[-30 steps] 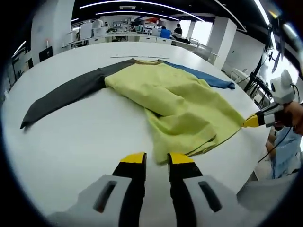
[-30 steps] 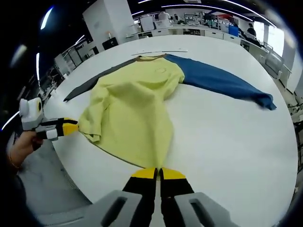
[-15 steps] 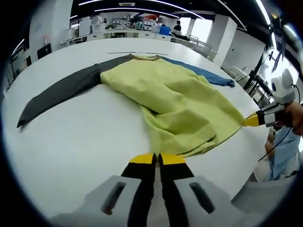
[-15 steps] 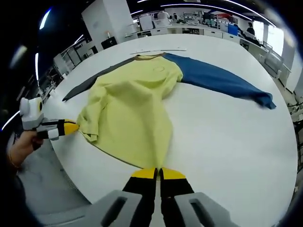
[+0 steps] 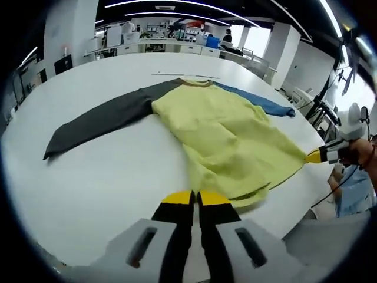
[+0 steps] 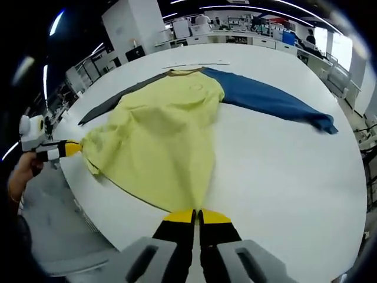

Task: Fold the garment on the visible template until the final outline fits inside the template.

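Note:
A long-sleeved garment with a yellow body [image 5: 224, 130] lies spread on the round white table [image 5: 88, 177], collar at the far side. Its dark grey sleeve [image 5: 100, 121] stretches left and its blue sleeve [image 5: 259, 100] runs off to the right. My left gripper [image 5: 195, 197] is shut on the near hem of the yellow body. My right gripper [image 5: 311, 157] pinches the other hem corner at the table's right edge. In the right gripper view that gripper [image 6: 197, 216] is shut on the yellow hem [image 6: 159, 135], and my left gripper [image 6: 73, 148] holds the far corner.
A thin strip [image 5: 185, 75] lies on the table just beyond the collar. A person's hand [image 6: 20, 174] holds the left gripper off the table's edge. Desks, shelves and people stand in the room behind. The table [image 6: 283, 177] is bare to the right of the body.
My left gripper went from open to shut on the hem. The two hem corners have since moved apart, and the yellow body lies flatter and wider.

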A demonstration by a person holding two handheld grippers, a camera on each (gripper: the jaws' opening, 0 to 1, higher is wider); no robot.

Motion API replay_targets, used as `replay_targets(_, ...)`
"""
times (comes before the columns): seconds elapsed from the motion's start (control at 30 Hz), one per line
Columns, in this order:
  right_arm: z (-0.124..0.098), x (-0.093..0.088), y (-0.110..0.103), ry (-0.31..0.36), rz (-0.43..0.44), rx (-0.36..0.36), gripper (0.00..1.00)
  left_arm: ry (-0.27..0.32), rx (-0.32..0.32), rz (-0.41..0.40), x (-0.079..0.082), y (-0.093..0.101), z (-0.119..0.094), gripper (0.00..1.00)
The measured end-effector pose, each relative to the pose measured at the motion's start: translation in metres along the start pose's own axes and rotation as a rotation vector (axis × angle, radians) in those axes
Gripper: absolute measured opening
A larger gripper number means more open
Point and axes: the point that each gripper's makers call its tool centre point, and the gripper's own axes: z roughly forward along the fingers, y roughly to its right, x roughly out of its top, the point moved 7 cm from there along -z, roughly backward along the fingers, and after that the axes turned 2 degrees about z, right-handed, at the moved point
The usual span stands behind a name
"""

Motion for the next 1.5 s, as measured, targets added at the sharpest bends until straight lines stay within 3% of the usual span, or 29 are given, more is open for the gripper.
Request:
replay_targets(0.23, -0.007, -0.010, 0.004, -0.001, 0.028, -0.015, 0.00, -0.018, 0.046, 0.034, -0.006, -0.015, -0.017, 0.00)
replay_targets(0.53, -0.010, -0.013, 0.007, 0.004, 0.057, -0.029, 0.00, -0.085, 0.057, 0.125, -0.019, -0.020, -0.021, 0.00)
replay_targets(0.63, -0.010, -0.014, 0.008, 0.003, 0.067, -0.030, 0.00, -0.103, 0.034, 0.152, -0.023, -0.016, -0.021, 0.00)
replay_targets(0.97, -0.005, -0.018, 0.012, -0.010, 0.089, -0.036, 0.00, -0.116, 0.052, 0.146, -0.025, -0.024, -0.021, 0.17)
replay_targets(1.17, -0.004, -0.019, 0.013, -0.021, 0.086, -0.041, 0.00, -0.131, 0.099, 0.097, -0.028, -0.039, -0.019, 0.15)
replay_targets(1.3, -0.003, -0.020, 0.013, -0.027, 0.081, -0.044, 0.00, -0.119, 0.061, 0.034, -0.028, -0.036, -0.010, 0.14)
replay_targets(1.5, -0.002, -0.020, 0.014, -0.025, 0.091, -0.043, 0.00, -0.150, 0.082, 0.020, -0.032, -0.036, -0.001, 0.07)
